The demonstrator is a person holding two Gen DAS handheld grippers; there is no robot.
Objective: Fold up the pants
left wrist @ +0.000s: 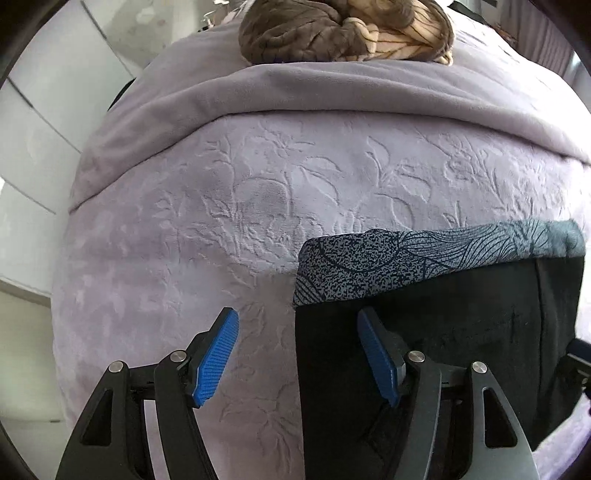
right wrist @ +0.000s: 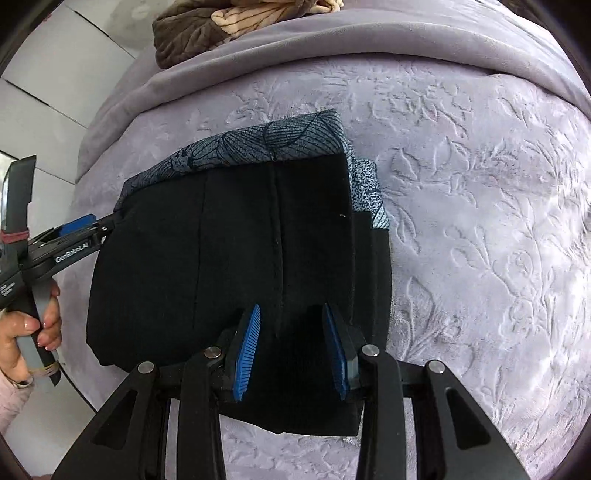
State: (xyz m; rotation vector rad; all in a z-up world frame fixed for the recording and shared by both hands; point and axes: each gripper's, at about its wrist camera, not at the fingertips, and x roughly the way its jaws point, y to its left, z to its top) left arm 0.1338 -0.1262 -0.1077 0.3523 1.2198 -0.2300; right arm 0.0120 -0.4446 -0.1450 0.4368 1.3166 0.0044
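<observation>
The pants (right wrist: 240, 251) lie on the bed (right wrist: 480, 221) as a compact black bundle, already folded over at least once, with a patterned grey-blue layer showing along the far edge and partly down the right edge. They sit toward the left side of the embossed lilac cover, with a brown and cream blanket (right wrist: 207, 26) heaped well beyond them at the far end.

The right tool (right wrist: 291, 347) hovers over the near edge of the bundle, its blue pads spread apart with black cloth showing between them; whether they touch the fabric cannot be told. The left tool (left wrist: 297, 356) is also spread open, straddling the bundle's left edge: one pad is over bare cover, the other over the black cloth. In the right wrist view it reaches in from the left to the far-left corner.

The bundle looks nearly square, and each tool has an edge directly under it, so neither hand needs to travel far. The fold looks nearly or fully done; any further fold would likely carry the near edge toward the patterned far edge.
</observation>
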